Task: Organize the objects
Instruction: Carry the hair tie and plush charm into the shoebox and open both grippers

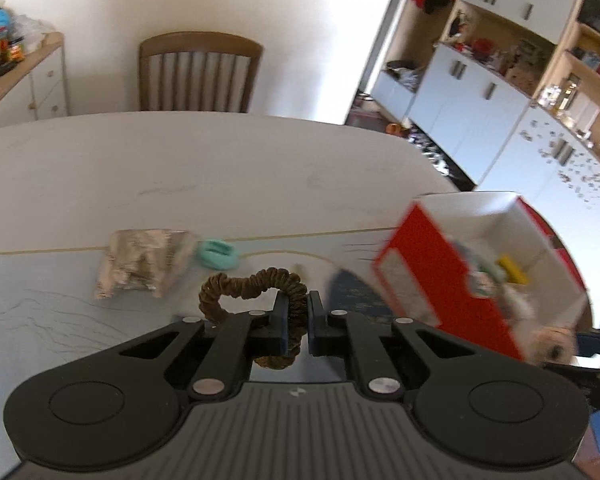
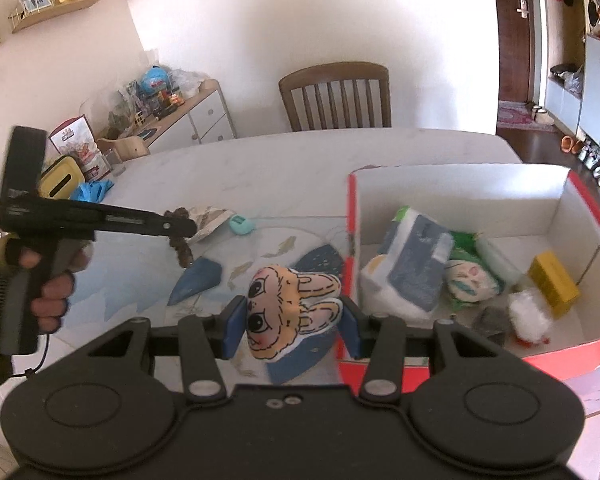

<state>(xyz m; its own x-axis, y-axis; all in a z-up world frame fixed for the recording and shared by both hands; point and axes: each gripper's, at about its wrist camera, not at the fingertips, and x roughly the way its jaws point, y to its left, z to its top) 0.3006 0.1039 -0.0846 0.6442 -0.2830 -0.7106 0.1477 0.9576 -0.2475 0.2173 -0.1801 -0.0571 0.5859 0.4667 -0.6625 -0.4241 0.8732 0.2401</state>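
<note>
My left gripper (image 1: 298, 322) is shut on a brown hair scrunchie (image 1: 252, 286) and holds it above the table; it also shows in the right wrist view (image 2: 180, 226) with the scrunchie (image 2: 181, 252) hanging from it. My right gripper (image 2: 292, 326) is shut on a flat rabbit-face plush (image 2: 288, 304), just left of the red box (image 2: 556, 196). The red box (image 1: 424, 280), white inside, holds a tissue pack (image 2: 412, 264), a yellow block (image 2: 552, 284) and several small items. A crumpled wrapper (image 1: 142, 262) and a teal clip (image 1: 216, 254) lie on the table.
A wooden chair (image 2: 336, 96) stands at the table's far side. A sideboard (image 2: 180, 120) with clutter is at the left. A yellow box (image 2: 60, 180) and blue cloth (image 2: 94, 191) sit at the table's left edge. Cabinets (image 1: 480, 100) line the right.
</note>
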